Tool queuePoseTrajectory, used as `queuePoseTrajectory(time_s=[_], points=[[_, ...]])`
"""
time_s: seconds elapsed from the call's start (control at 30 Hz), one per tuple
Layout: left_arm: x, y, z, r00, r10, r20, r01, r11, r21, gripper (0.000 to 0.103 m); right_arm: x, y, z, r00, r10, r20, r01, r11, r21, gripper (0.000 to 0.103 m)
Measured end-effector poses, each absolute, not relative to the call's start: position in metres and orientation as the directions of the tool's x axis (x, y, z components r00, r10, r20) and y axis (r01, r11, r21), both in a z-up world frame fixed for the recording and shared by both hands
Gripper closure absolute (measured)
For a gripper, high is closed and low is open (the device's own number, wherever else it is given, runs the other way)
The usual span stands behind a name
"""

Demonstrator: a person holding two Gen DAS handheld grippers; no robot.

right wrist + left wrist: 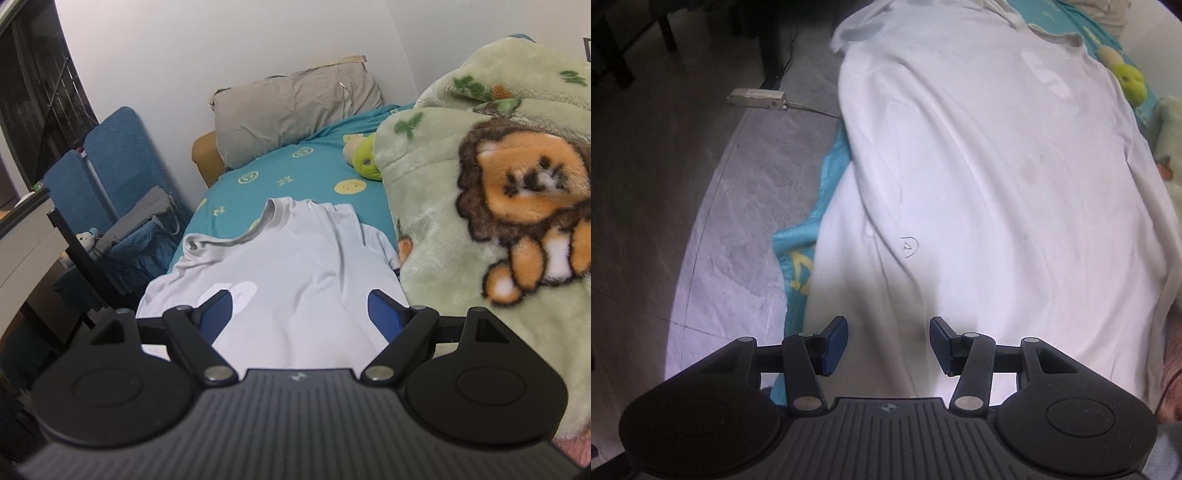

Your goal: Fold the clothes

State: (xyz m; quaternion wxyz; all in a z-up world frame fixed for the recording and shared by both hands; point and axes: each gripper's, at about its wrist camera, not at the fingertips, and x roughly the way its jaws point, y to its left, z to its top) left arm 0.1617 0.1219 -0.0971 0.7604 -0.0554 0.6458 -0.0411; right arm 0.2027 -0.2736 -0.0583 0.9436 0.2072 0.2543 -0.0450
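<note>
Across the teal bedsheet [295,162] lies a white T-shirt [979,177], judged light and limp, best pinched at a hem or shoulder edge, under the left gripper [888,345] and right gripper [301,314], both spread and empty.

Left wrist cam sits low at the hem end of the white T-shirt [997,166], looking along it toward the collar, tilted down, close to the cloth; grey floor [701,221] fills its left side. Right wrist cam is further up the shirt, facing the bed head and the grey pillow [295,107] against the wall, pitched flatter. The 2 views overlap on the shirt, the teal sheet [306,166], the green plush toy [365,158] and the lion blanket [480,203] edge.
</note>
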Motion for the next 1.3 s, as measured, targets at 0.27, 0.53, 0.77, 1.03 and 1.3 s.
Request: queuePoseTrajectory(time_s=[0.27, 0.53, 0.77, 1.03, 1.3], points=[[0.143, 0.11, -0.088, 0.142, -0.124, -0.982, 0.065, 0.991, -0.116, 0.096, 0.19, -0.272, -0.058, 0.857, 0.007, -0.515, 0.202, 0.916, 0.348, 0.021], [0.144, 0.149, -0.074, 0.06, 0.024, -0.998, 0.026, 0.999, 0.025, 0.099, 0.193, -0.278, -0.059, 0.857, -0.01, -0.516, 0.225, 0.907, 0.355, 0.021], [0.148, 0.166, -0.052, 0.12, 0.05, -0.991, -0.043, 0.998, 0.045, 0.077, 0.194, -0.273, -0.058, 0.864, -0.009, -0.504, 0.201, 0.922, 0.33, 0.021], [0.144, 0.101, 0.022, 0.537, -0.016, -0.843, 0.094, 0.995, 0.041, 0.025, 0.19, -0.269, -0.052, 0.877, -0.018, -0.479, 0.188, 0.932, 0.309, 0.021], [0.149, 0.03, 0.036, 0.746, -0.155, -0.648, 0.182, 0.983, -0.025, 0.004, 0.181, -0.262, -0.045, 0.897, -0.023, -0.442, 0.162, 0.946, 0.281, 0.021]])
